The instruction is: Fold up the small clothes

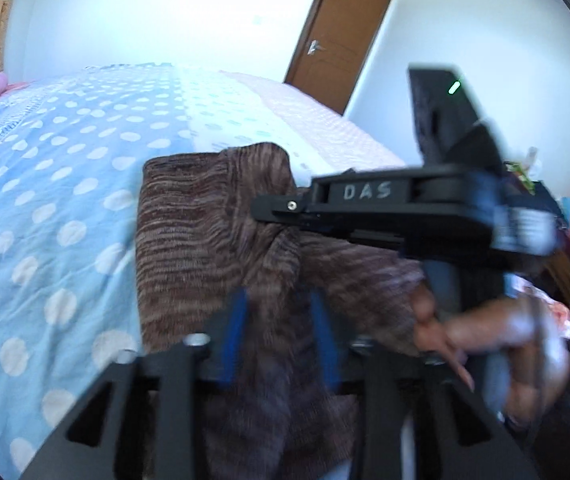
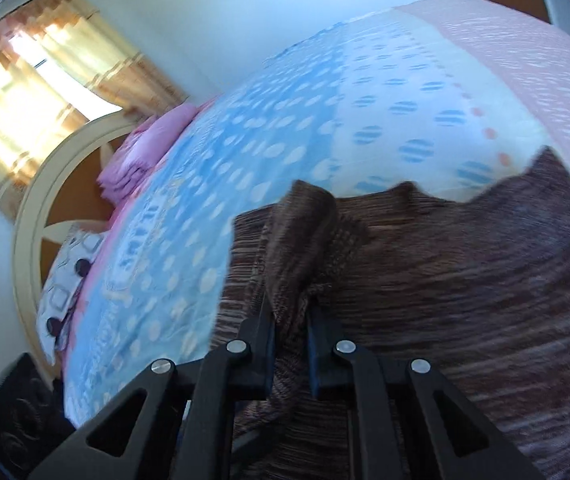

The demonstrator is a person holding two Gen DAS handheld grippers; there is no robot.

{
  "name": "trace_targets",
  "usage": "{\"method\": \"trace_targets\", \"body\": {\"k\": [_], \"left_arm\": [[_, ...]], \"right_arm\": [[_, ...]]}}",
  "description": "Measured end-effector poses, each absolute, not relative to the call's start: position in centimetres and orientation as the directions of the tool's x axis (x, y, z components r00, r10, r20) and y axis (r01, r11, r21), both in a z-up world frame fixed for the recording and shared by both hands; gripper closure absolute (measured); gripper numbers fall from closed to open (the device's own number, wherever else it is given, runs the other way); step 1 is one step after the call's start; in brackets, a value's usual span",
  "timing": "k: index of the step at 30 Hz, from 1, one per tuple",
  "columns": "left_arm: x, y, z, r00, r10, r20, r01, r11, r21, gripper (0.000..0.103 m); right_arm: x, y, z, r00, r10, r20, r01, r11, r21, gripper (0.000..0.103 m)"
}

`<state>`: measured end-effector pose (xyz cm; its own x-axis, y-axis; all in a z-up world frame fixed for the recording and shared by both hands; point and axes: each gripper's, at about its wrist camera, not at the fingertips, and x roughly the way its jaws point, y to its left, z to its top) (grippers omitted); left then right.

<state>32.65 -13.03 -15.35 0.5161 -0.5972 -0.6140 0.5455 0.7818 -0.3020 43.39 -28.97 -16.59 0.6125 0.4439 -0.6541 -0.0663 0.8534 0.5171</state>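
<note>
The brown striped cloth (image 1: 205, 240) lies on the spotty blue bed (image 1: 45, 184), the right tool (image 2: 291, 320) pinches a fold of it tight, and the left tool (image 1: 281, 312) stands half wide around it.

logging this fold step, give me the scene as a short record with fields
garment: brown striped knit, partly folded, lying on the bed
surface: bedspread, blue with pale dots, white and pink bands further off
left hand-held gripper: jaws apart, a ridge of the knit between the blue pads, no firm pinch visible
right hand-held gripper: nearly closed, pinching a raised fold of the knit
person's hand: wrapped round the right gripper's handle
background: brown door, curtained window, pink pillow
</note>
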Motion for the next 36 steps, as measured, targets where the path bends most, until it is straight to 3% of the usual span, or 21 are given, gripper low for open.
{"method": "trace_targets", "body": {"k": [5,7,13,24,36], "left_arm": [[30.4,-12.2,-15.6,0.557,-0.565,-0.609,0.547,0.801,-0.243,0.054],[30.6,-12.9,-15.8,0.569,-0.528,-0.631,0.546,0.816,-0.191,0.081],[30.8,-13.5,-14.8,0.513,-0.613,-0.601,0.564,0.769,-0.303,0.096],[28.9,-23.9,-12.8,0.387,-0.734,-0.559,0.733,0.612,-0.296,0.097],[27.8,-29.9,-15.3,0.295,-0.742,-0.602,0.724,0.585,-0.366,0.102]], "right_arm": [[42.3,-30.2,-17.1,0.634,0.422,-0.648,-0.039,0.854,0.519,0.092],[42.3,-29.9,-17.1,0.638,0.403,-0.656,-0.032,0.865,0.501,0.092],[42.0,-30.2,-15.1,0.652,0.392,-0.649,-0.068,0.883,0.464,0.093],[40.6,-36.7,-11.4,0.691,0.288,-0.663,-0.06,0.937,0.344,0.093],[40.8,-42.7,-15.9,0.641,0.232,-0.731,0.028,0.945,0.325,0.095]]}}
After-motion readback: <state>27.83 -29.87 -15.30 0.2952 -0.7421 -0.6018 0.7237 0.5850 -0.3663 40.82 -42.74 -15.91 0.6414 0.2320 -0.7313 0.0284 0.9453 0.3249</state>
